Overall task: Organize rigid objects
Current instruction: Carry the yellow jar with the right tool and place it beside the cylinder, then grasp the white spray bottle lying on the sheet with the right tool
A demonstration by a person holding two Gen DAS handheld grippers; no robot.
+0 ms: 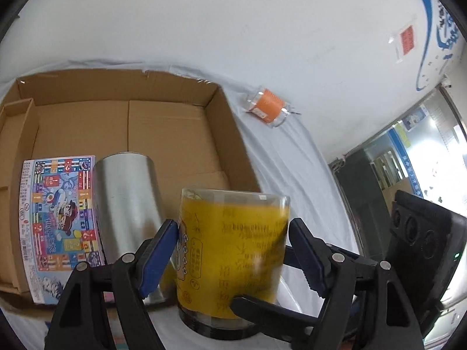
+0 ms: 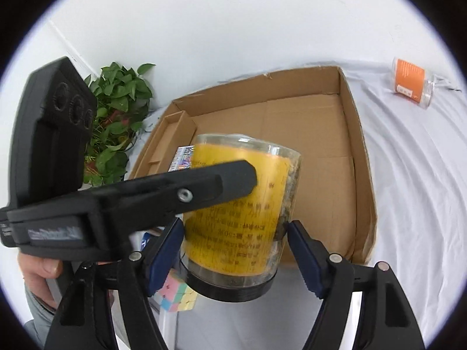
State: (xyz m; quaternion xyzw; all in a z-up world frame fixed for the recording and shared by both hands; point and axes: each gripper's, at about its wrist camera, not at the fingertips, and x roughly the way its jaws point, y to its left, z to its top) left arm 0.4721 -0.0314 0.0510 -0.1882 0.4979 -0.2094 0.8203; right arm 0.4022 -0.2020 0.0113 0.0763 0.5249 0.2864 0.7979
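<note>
Jar (image 1: 233,250) yellow label, writing unreadable | left tool (image 1: 233,245) clamped on jar | right tool (image 2: 235,243) clamped on jar

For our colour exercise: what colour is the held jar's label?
Yellow, clearest in the left wrist view: jar.

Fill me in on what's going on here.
A person is holding a clear plastic jar with a yellow label upside down with both tongs, the left tongs and right tongs clamped on its sides. It hangs beside an open cardboard box that holds a silver metal can and a colourful flat game box. An orange-labelled clear jar lies on the white cloth.
</note>
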